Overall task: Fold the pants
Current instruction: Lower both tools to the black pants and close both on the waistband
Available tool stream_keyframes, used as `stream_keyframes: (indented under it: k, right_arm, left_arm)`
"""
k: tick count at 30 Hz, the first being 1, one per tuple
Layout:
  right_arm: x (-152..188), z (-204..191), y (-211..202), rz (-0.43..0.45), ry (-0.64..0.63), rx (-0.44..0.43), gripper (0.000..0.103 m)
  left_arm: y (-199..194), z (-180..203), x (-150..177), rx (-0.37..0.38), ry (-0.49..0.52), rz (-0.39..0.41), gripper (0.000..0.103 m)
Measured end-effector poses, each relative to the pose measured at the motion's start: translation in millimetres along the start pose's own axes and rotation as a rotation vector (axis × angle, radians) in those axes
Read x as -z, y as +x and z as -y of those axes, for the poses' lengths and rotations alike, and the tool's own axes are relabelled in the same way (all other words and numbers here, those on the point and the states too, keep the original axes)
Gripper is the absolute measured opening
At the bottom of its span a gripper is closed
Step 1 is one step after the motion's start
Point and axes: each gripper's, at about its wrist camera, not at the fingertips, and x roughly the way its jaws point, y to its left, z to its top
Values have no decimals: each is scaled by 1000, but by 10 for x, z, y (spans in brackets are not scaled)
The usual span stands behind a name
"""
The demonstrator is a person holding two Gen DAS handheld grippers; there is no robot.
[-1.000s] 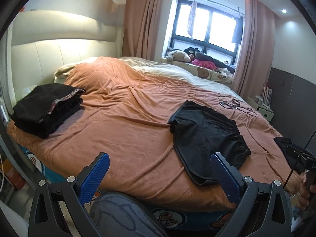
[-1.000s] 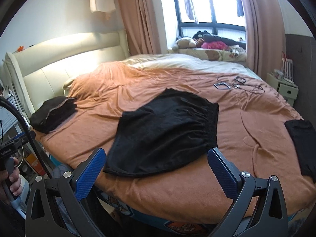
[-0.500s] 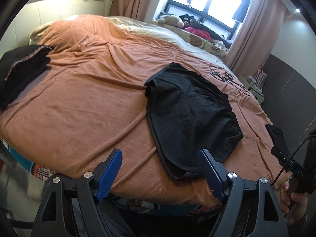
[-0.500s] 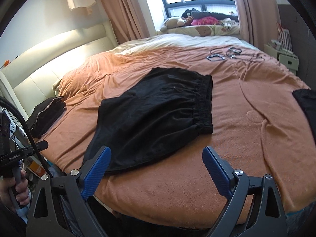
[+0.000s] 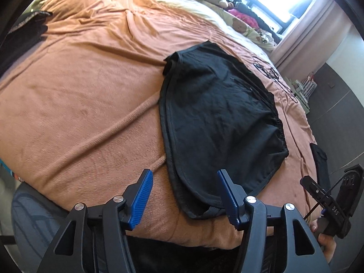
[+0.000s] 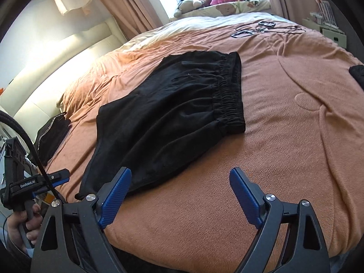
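The black shorts point(image 5: 218, 118) are lying hem-nearest at twelve o'clock of the left gripper point(image 5: 183, 195), nearer than the right gripper point(image 6: 179, 195), both narrowing, clasping nothing.

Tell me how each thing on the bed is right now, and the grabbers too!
Black shorts: spread flat on the blanket, not folded yet.
Left gripper: fingers closing, gripping nothing; shorts' hem lies just ahead.
Right gripper: fingers closing, nothing between them.
Orange blanket: spread out, wrinkled.
Dark clothes pile: folded, by the headboard.
Curtains: pulled open.
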Motion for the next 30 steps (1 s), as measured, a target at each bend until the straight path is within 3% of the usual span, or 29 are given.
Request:
stream_keyframes:
  k: [7,16,22,25,28,29,30]
  right_arm:
    - [-97,213,255,-43,67,-47,86]
    - [-260,429,601,-121,127,-86,86]
    - [-317,550,682,-106,236,-87,85]
    - [-301,557,701,-96,260,-56,75]
    - [-300,520,714,-97,254,-50,43]
    - [-301,514,723,-109,254,-57,26]
    - [-294,512,731,-121,258,-69,17]
  left_arm:
    - [215,21,-43,40,-50,-41,57]
    - [358,-74,34,17,-180,-70,56]
    - [375,-79,74,37,-215,-70,54]
    - [401,-109,80,51,-251,-70,39]
    - [466,-147,93,85,-296,-90,8]
    - [472,-147,94,107,-304,-97,4]
    - [464,-135,96,122,-304,-100,4]
